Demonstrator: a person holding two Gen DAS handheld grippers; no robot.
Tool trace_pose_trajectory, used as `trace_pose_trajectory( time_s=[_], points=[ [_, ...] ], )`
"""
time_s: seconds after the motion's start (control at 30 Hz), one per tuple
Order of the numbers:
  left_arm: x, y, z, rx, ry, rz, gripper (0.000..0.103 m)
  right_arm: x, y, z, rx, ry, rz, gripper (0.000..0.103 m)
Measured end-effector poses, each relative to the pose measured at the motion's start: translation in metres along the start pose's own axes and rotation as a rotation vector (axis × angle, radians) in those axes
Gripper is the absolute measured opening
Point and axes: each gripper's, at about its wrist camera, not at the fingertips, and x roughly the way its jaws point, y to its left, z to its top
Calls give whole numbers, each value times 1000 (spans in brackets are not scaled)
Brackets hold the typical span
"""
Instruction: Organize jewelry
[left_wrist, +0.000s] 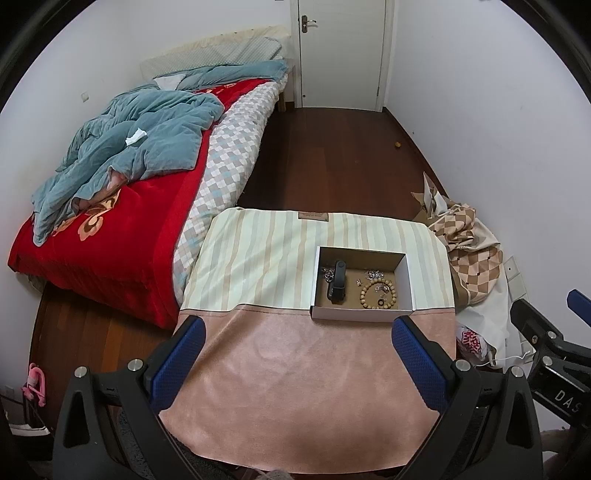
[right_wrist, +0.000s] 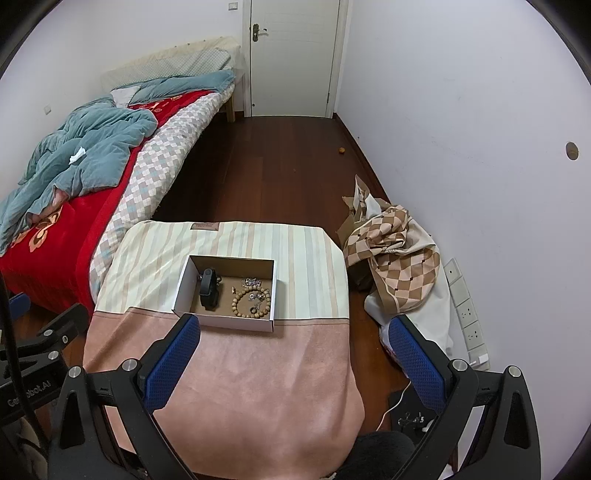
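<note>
A shallow white cardboard box (left_wrist: 362, 284) with a brown inner floor is sitting on the counter (left_wrist: 295, 369), on a cloth striped cream and tan at its far half and plain dusty pink near the cameras. Inside the box, a black watch-like band (left_wrist: 337, 282) is lying at about 9 o'clock, and a ring of round wooden beads (left_wrist: 378, 293) is lying at about 4 o'clock. Small silvery pieces (left_wrist: 373, 274) are scattered beside the beads and behind the band; they are too small to make out singly.

The left hand-held gripper (left_wrist: 297, 363) is hovering over the pink cloth with its blue textured pads spread wide, gripping nothing; the box is lying ahead at 12 to 1 o'clock, and nothing is standing between. The right hand-held gripper (right_wrist: 295, 363) is likewise spread and empty, with the box (right_wrist: 225, 291) at 11 o'clock, just beyond its left pad (right_wrist: 173, 362).

At 9 to 10 o'clock a bed (left_wrist: 122, 206) is carrying a red blanket and a crumpled teal quilt (left_wrist: 136, 147). At 3 o'clock a checked brown-and-cream fabric heap (right_wrist: 399, 258) is slumping against the wall, partly covering torn cardboard. A white door (left_wrist: 341, 51) is closing off the dark wooden floor (left_wrist: 332, 158) at 12 o'clock.
</note>
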Motion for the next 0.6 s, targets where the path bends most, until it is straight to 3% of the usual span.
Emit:
trace_pose_trajectory(
  time_s=[0.6],
  points=[
    [-5, -7, 5, 3, 1, -10, 103, 1, -1, -1, 1, 4, 11, 103]
  ],
)
